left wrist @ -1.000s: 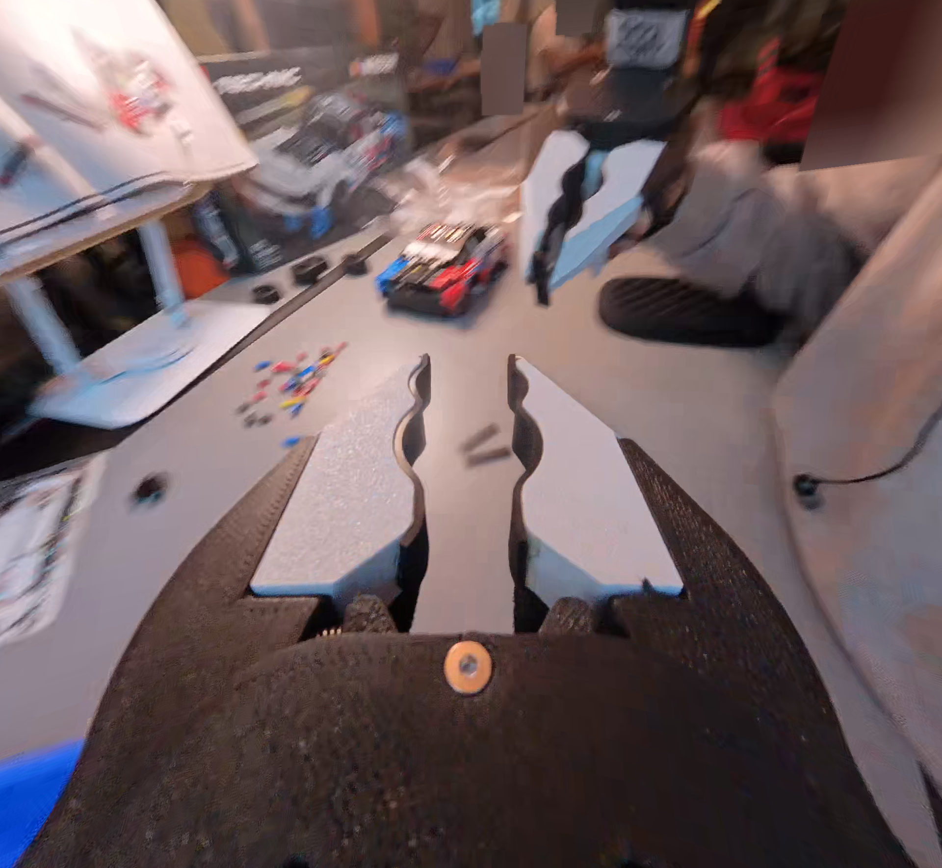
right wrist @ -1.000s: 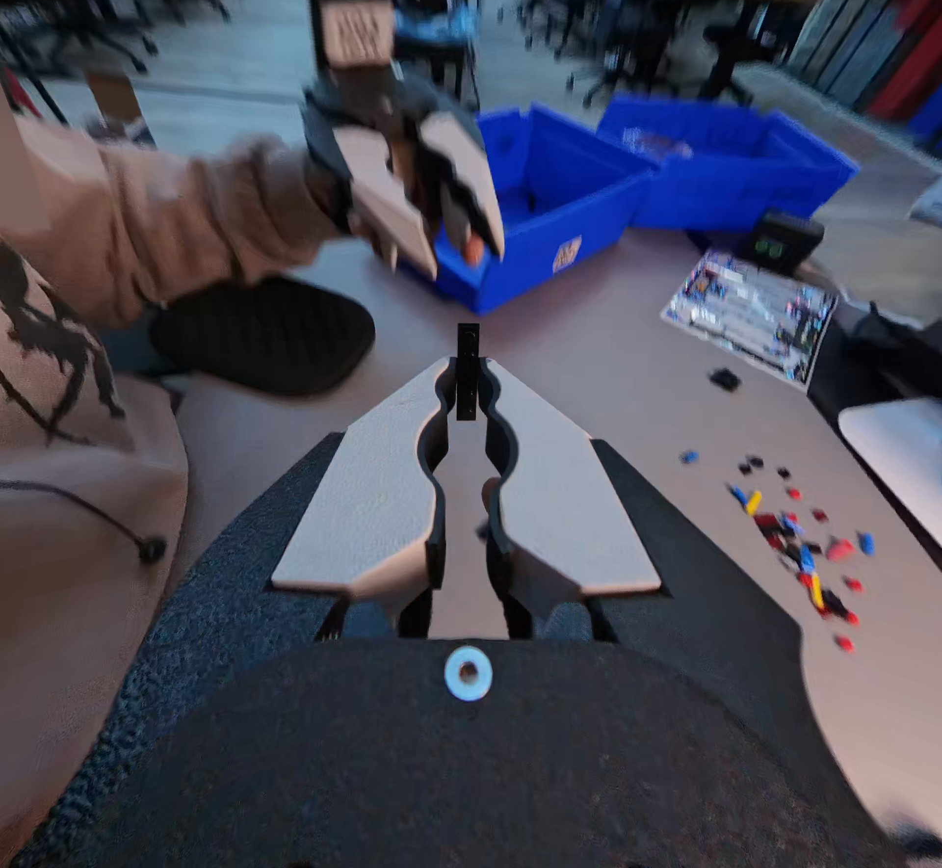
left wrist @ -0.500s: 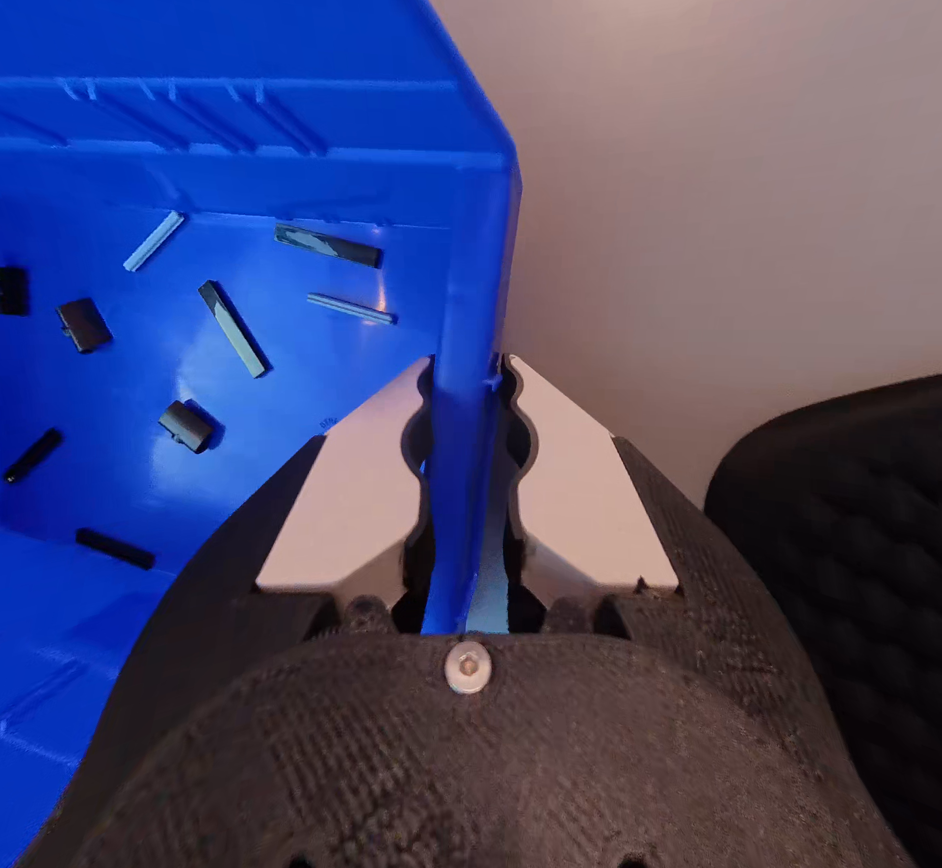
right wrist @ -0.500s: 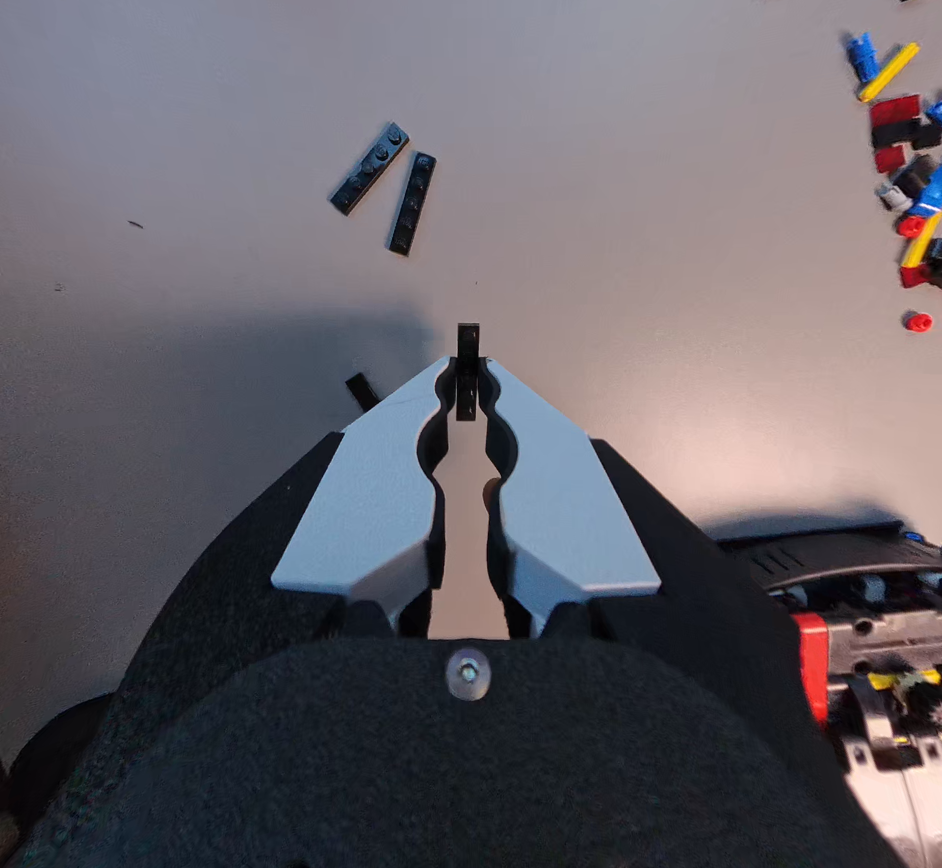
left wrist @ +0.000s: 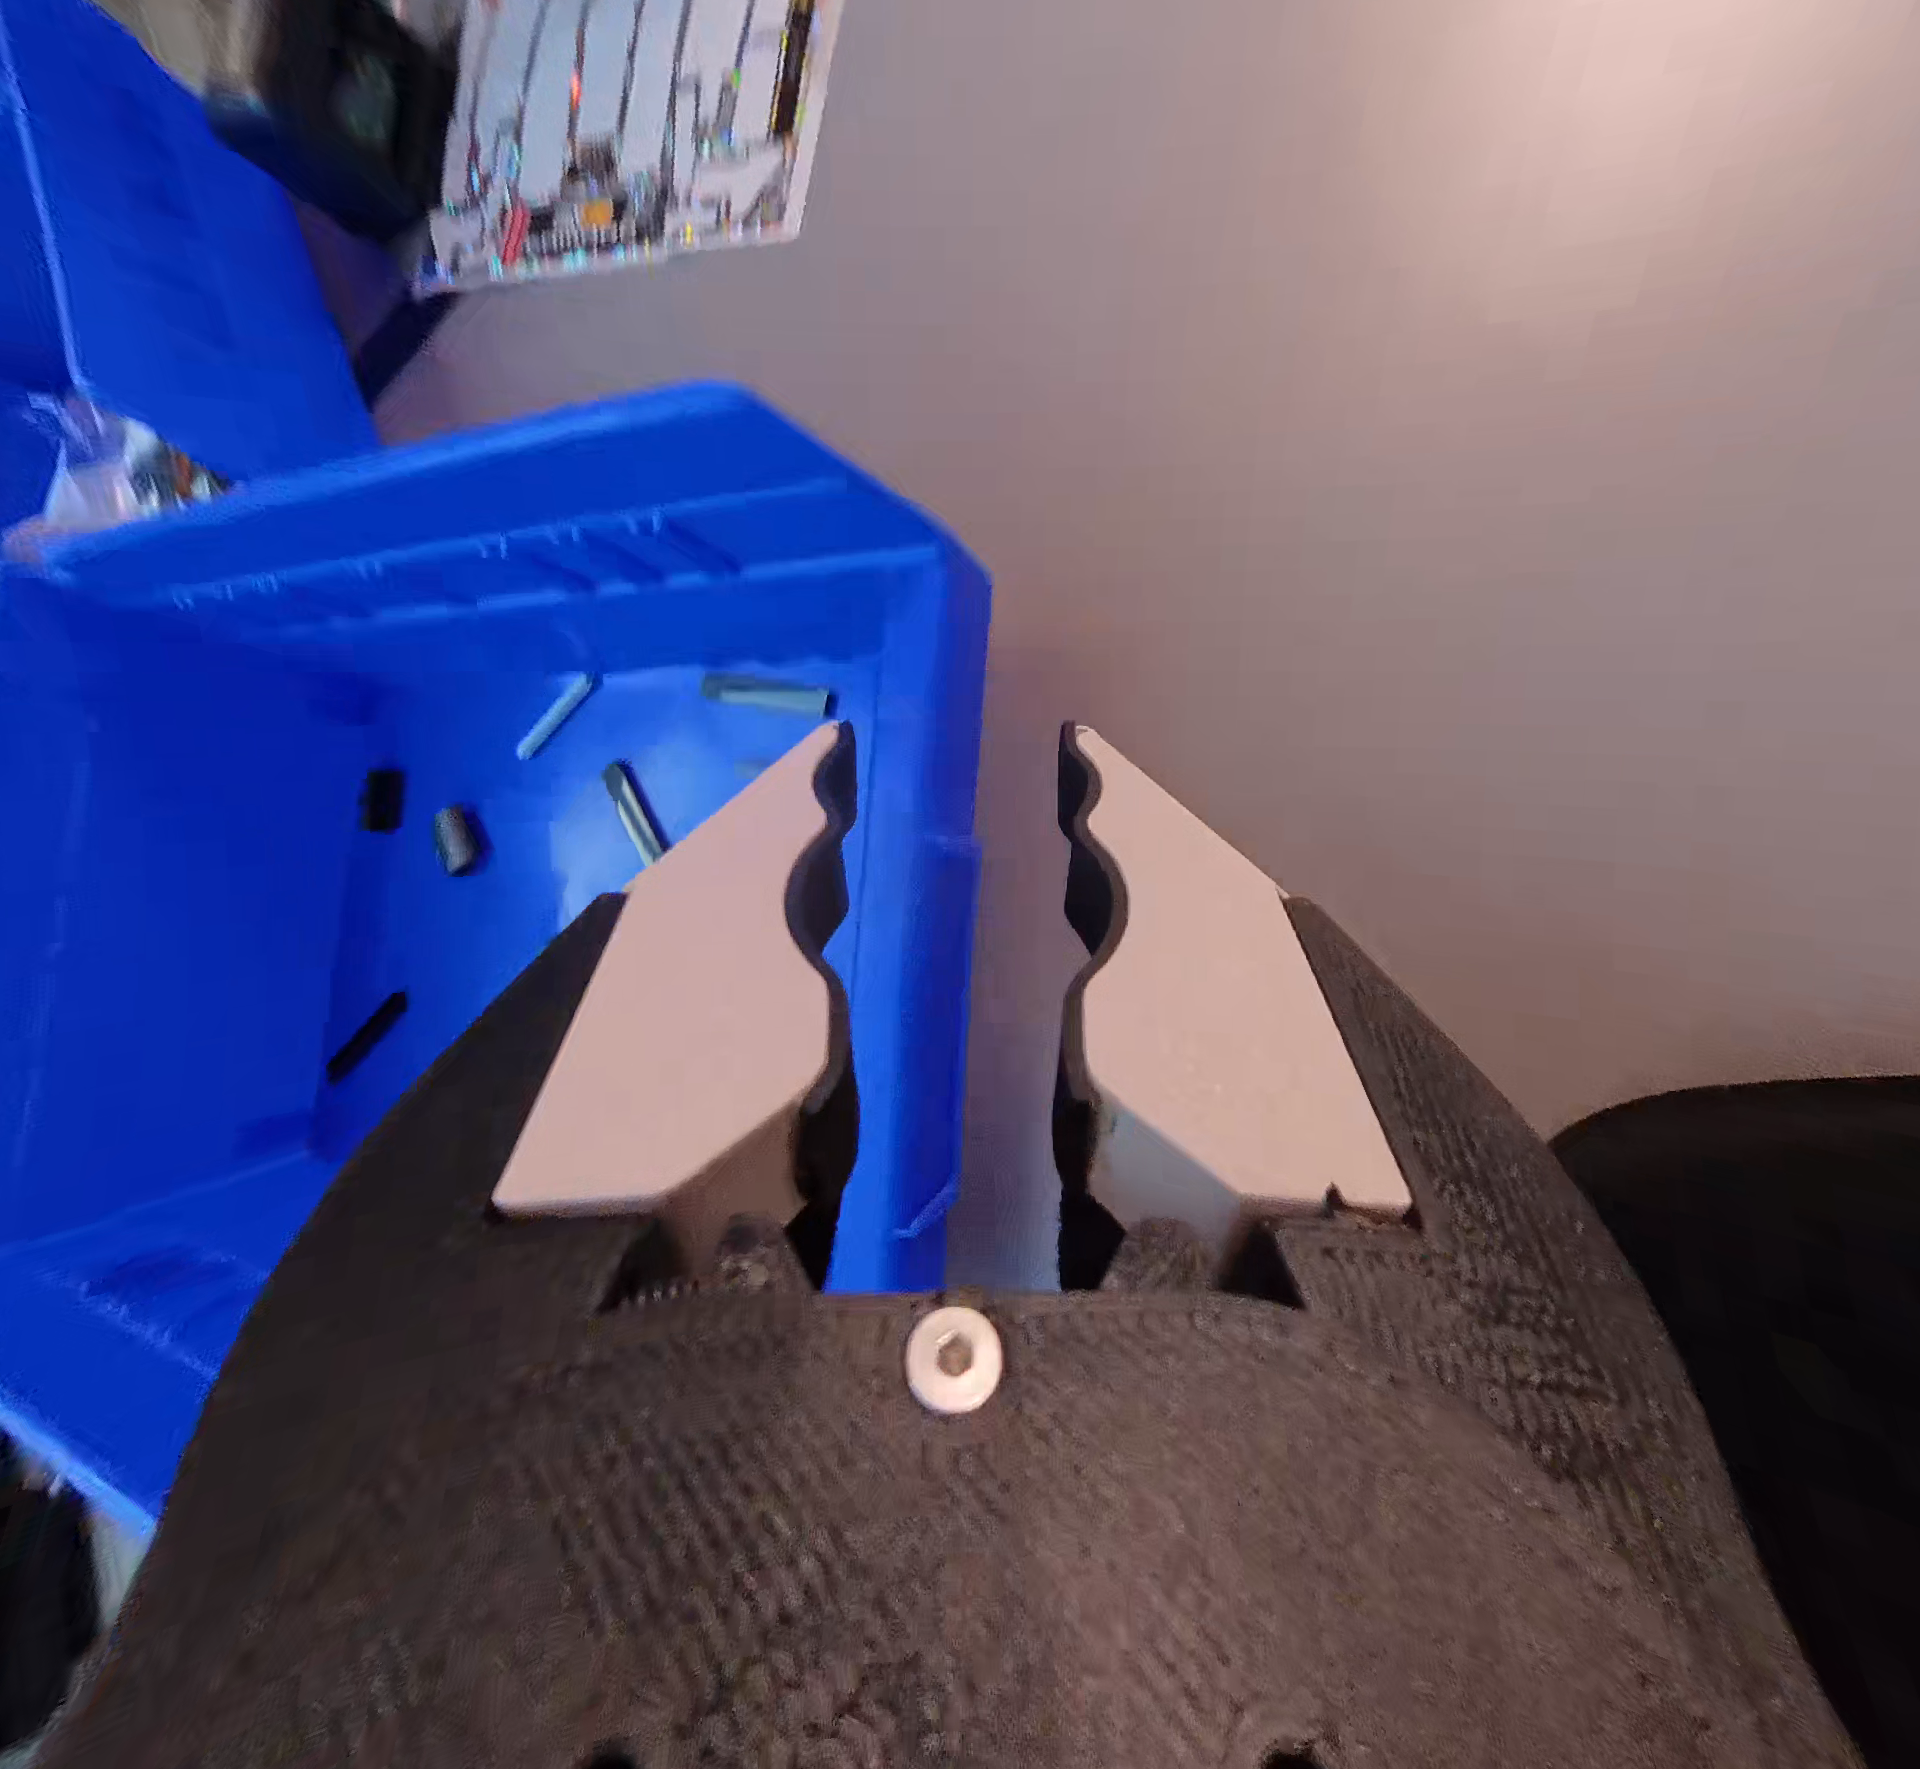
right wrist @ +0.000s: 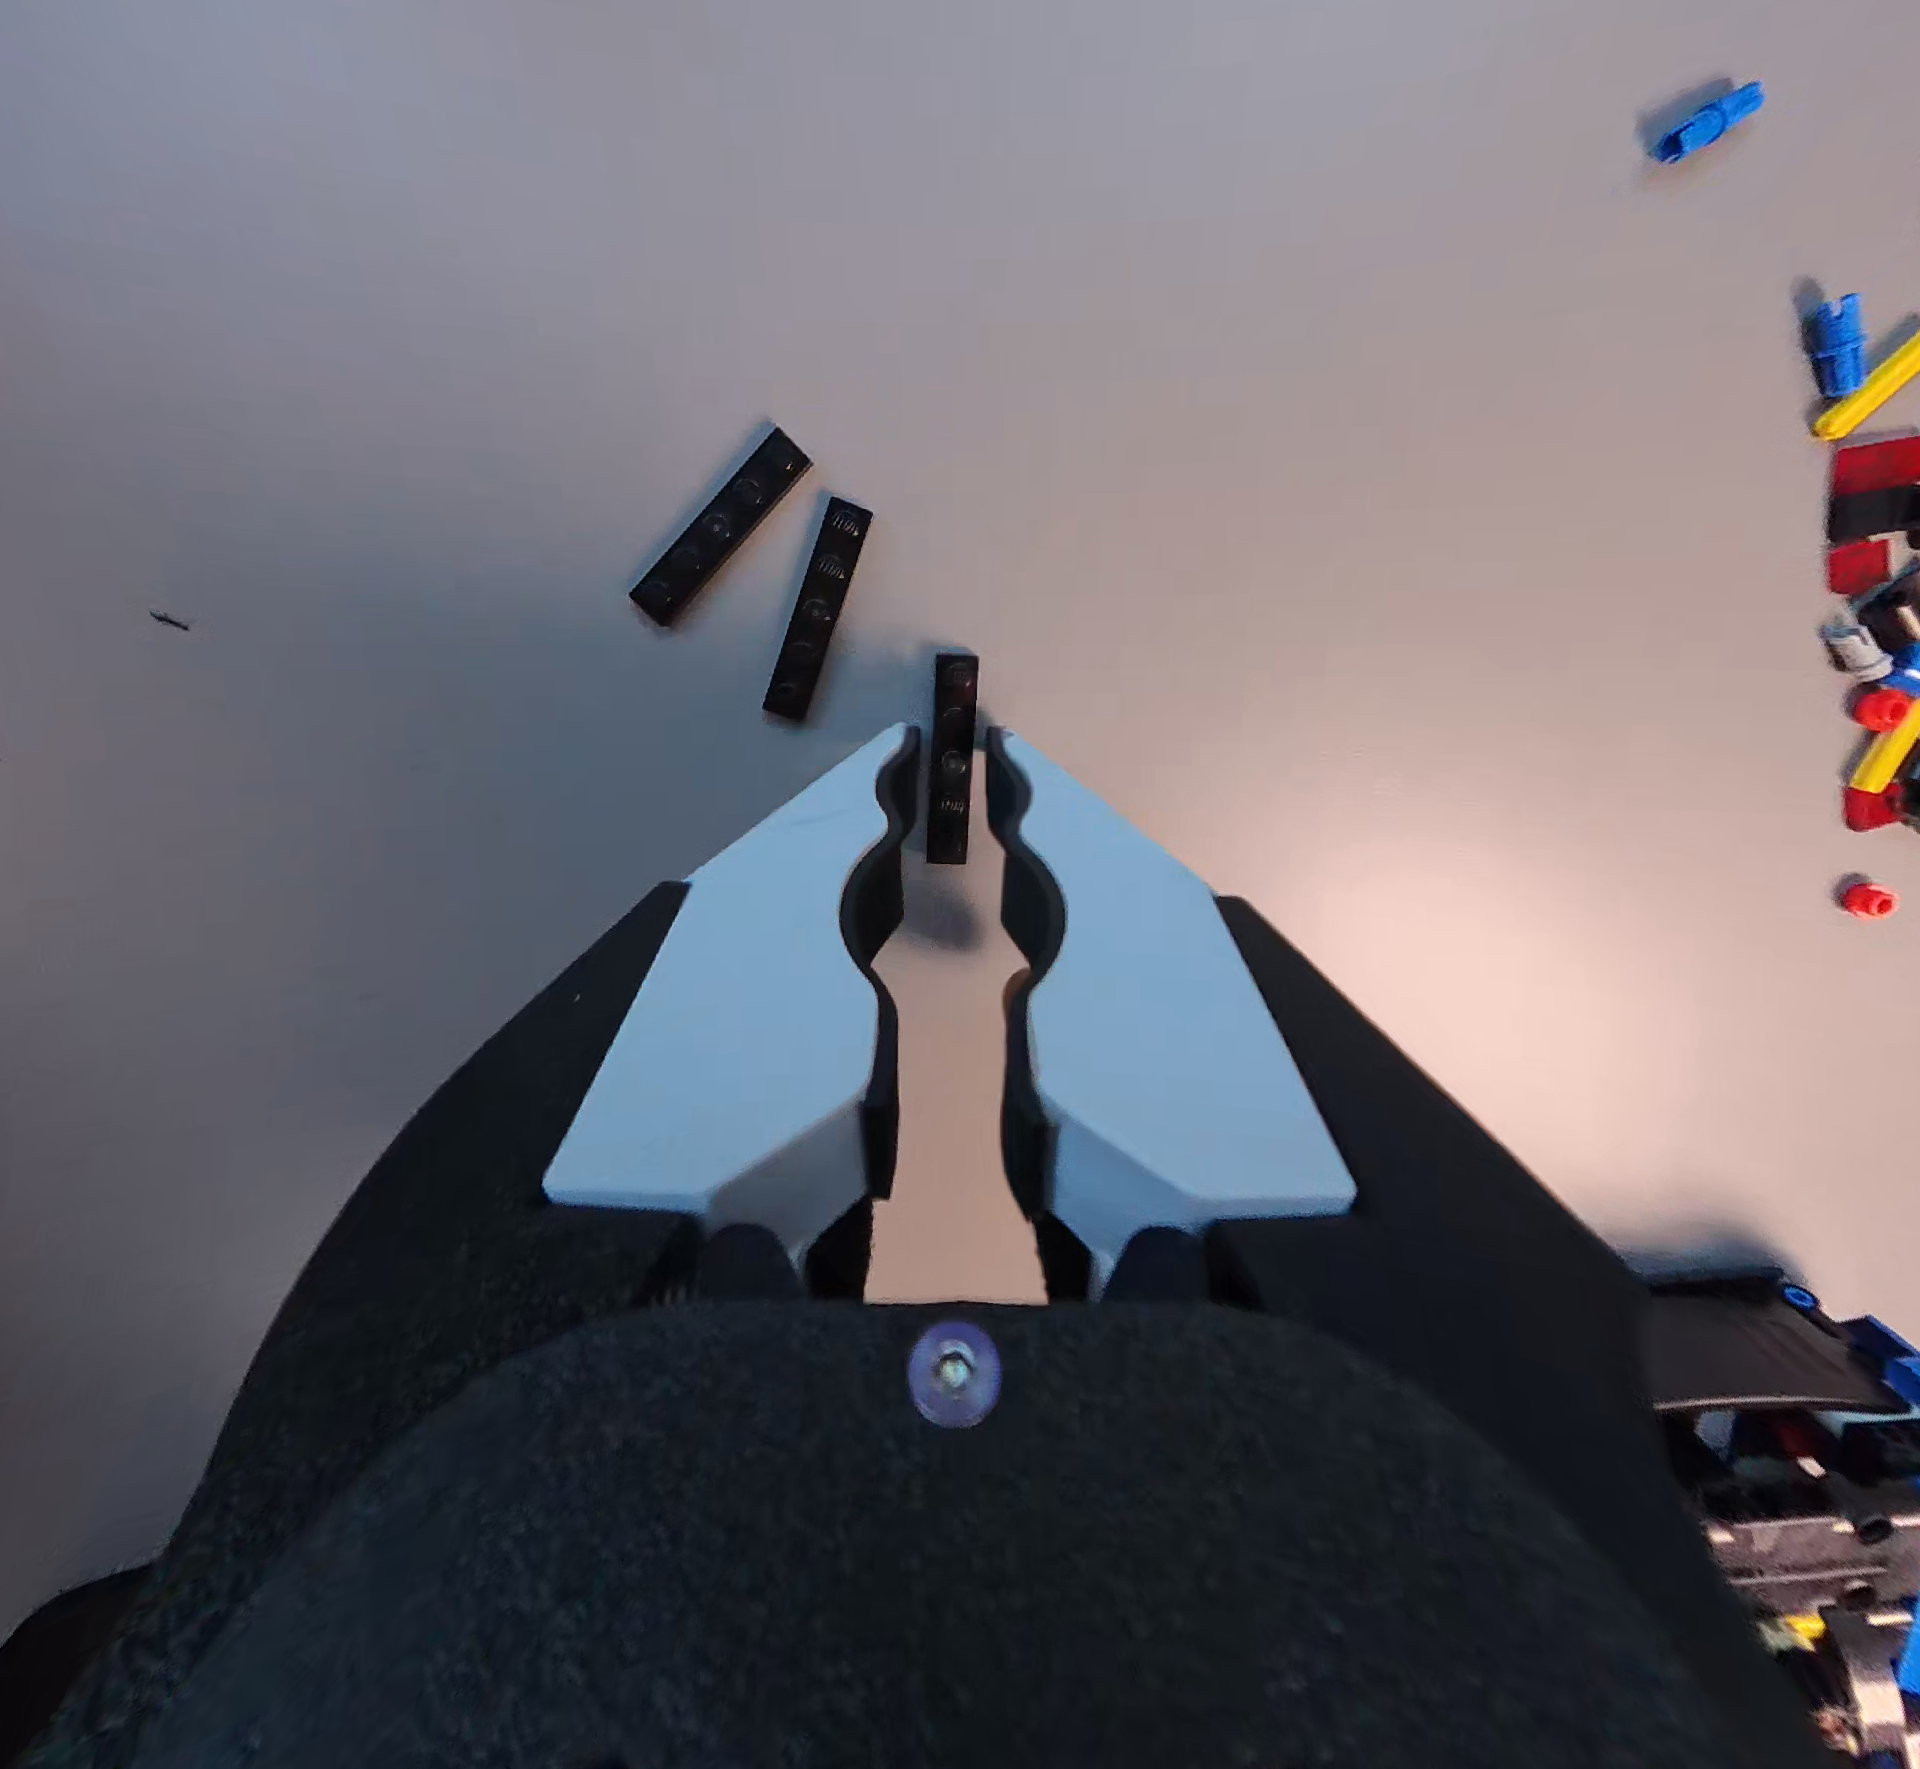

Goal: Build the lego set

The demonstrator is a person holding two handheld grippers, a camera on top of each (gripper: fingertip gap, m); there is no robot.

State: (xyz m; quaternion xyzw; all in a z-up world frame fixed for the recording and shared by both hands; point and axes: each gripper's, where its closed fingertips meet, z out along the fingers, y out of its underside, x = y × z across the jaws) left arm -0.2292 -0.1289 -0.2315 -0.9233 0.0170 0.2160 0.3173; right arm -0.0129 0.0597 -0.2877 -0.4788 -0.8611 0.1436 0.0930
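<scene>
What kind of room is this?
Probably a workshop or hobby table for building Lego: loose coloured pieces on a grey tabletop, a blue parts bin, and a printed sheet.

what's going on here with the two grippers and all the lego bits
A person is building a lego set with two handheld grippers. The left gripper is open, its fingers either side of the wall of a blue plastic bin holding a few small dark pieces. The right gripper is slightly open around a thin black studded lego plate, which seems to lie on the grey table beside two matching black plates. A partly built lego car sits at the lower right.
</scene>
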